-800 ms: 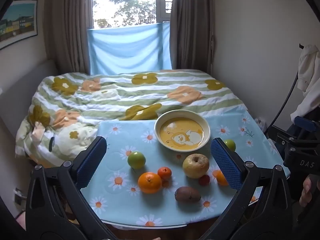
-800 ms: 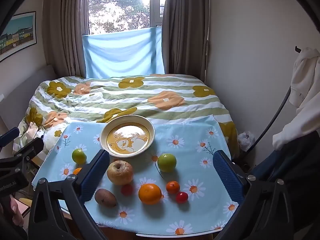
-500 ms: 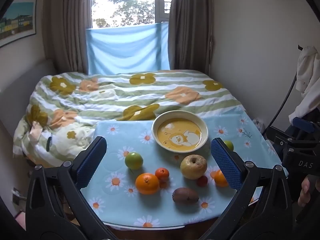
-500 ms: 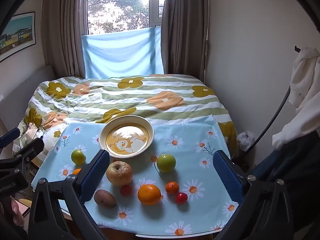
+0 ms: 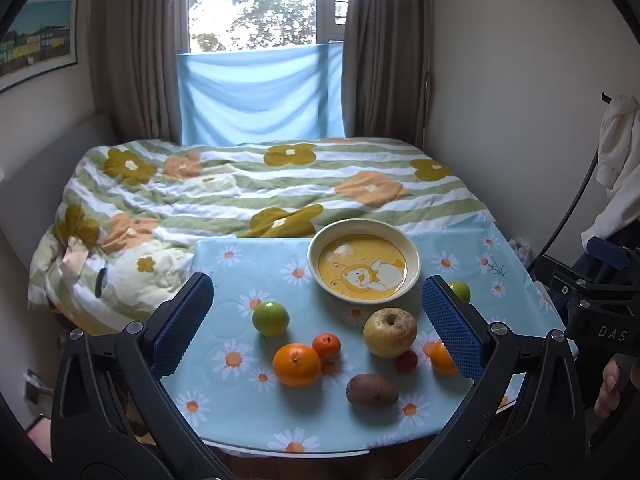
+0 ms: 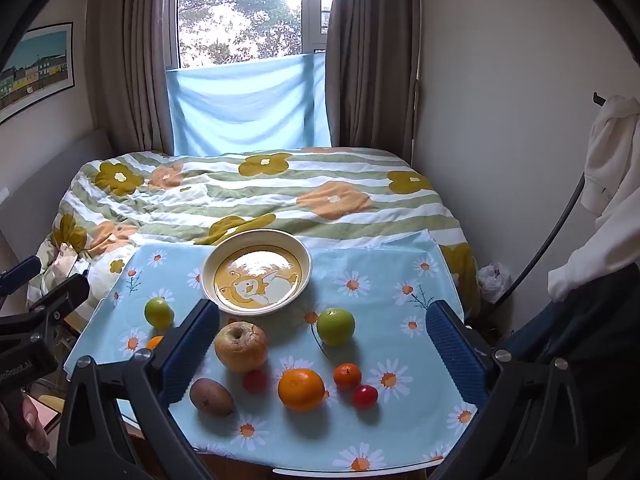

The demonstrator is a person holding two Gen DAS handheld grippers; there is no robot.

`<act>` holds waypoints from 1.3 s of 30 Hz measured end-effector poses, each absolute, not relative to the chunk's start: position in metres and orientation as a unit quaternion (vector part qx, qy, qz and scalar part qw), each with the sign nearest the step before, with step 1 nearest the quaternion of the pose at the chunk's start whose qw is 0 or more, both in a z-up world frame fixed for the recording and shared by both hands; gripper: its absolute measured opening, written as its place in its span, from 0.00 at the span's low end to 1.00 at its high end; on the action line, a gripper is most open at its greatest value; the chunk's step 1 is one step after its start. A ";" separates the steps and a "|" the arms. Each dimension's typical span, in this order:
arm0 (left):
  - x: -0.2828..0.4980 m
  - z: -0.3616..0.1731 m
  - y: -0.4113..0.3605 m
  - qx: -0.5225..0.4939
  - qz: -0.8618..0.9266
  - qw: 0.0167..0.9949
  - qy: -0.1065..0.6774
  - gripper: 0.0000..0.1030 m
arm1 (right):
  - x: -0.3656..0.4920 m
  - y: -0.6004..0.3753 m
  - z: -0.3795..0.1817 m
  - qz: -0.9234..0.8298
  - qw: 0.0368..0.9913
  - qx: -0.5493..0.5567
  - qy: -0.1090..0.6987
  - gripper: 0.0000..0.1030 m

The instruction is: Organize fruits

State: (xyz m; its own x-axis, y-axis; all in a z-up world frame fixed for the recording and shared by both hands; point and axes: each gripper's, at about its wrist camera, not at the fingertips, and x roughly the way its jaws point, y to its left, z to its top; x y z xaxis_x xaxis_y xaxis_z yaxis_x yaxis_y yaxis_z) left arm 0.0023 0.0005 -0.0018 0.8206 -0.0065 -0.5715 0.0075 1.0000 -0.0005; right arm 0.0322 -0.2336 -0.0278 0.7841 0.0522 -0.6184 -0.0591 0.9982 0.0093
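The fruit all lies loose on the tabletop (image 6: 400,420); nothing is sorted yet, by my judgement. In the right wrist view, left to right: a small green fruit (image 6: 159,312); an orange piece (image 6: 154,342) half hidden behind a pad; a kiwi (image 6: 211,397); an apple (image 6: 241,345) just in front of the empty bowl (image 6: 256,237); a small red fruit (image 6: 255,381) touching the apple; a big orange (image 6: 301,389); a green apple (image 6: 335,326); a mandarin (image 6: 347,376); a cherry tomato (image 6: 364,396). The left tongs (image 5: 318,324) gape wide, holding nothing, above the fruit; the right tongs (image 6: 322,350) likewise gape, empty. Every piece is left to place, presumably in the bowl.
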 end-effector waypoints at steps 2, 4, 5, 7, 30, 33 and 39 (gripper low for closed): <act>0.002 -0.002 0.001 0.001 -0.004 0.954 0.299 1.00 | 0.032 -0.233 -0.028 0.030 0.944 -0.006 0.327 1.00; 0.002 -0.002 0.001 0.001 -0.004 0.954 0.299 1.00 | 0.033 -0.234 -0.028 0.030 0.944 -0.005 0.327 1.00; 0.002 -0.002 0.001 0.001 -0.003 0.954 0.299 1.00 | 0.033 -0.234 -0.028 0.030 0.944 -0.005 0.327 1.00; 0.002 -0.002 0.001 0.001 -0.004 0.954 0.300 1.00 | 0.034 -0.237 -0.028 0.030 0.944 -0.005 0.328 1.00; 0.004 -0.004 0.004 -0.002 -0.001 0.954 0.301 1.00 | 0.031 -0.229 -0.029 0.031 0.945 -0.005 0.326 1.00; 0.004 -0.004 0.004 -0.002 -0.002 0.954 0.301 1.00 | 0.032 -0.228 -0.026 0.031 0.945 -0.005 0.325 1.00; 0.006 -0.004 -0.001 0.001 -0.005 0.953 0.302 1.00 | 0.032 -0.228 -0.026 0.032 0.945 -0.005 0.325 1.00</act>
